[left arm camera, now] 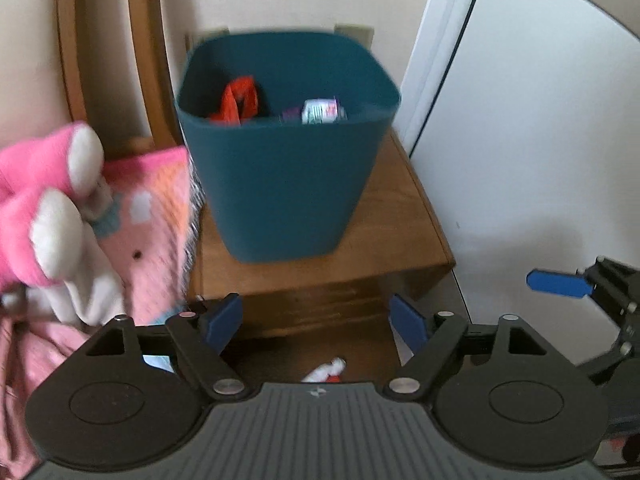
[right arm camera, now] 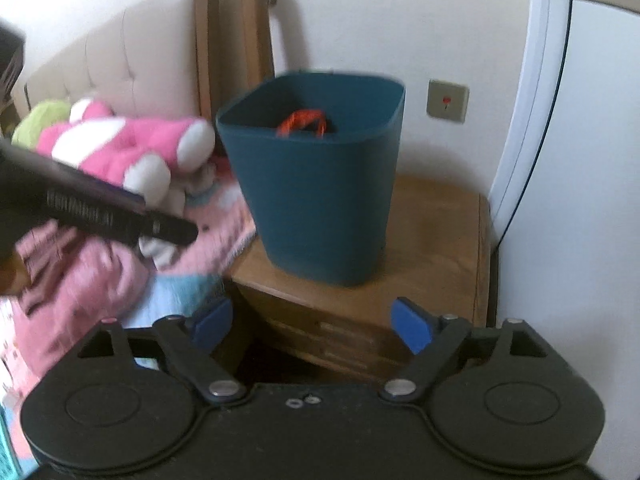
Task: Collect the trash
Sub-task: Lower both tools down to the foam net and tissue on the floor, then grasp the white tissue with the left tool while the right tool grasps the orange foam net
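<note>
A teal bin (left arm camera: 288,184) stands on a wooden nightstand (left arm camera: 384,236); it also shows in the right wrist view (right arm camera: 320,200). Inside it lie a red wrapper (left arm camera: 238,100) and a white printed wrapper (left arm camera: 322,112). A white and red scrap (left arm camera: 326,370) lies low on the floor in front of the nightstand, just beyond my left gripper (left arm camera: 316,324). The left gripper is open and empty. My right gripper (right arm camera: 312,326) is open and empty in front of the nightstand (right arm camera: 436,240); its blue pad shows at the right of the left wrist view (left arm camera: 560,282).
A pink and white plush toy (left arm camera: 44,200) lies on pink bedding (left arm camera: 156,216) left of the nightstand. A wooden headboard post (right arm camera: 232,40) stands behind the bin. A white door (left arm camera: 540,120) is on the right, a wall switch (right arm camera: 447,100) beside it.
</note>
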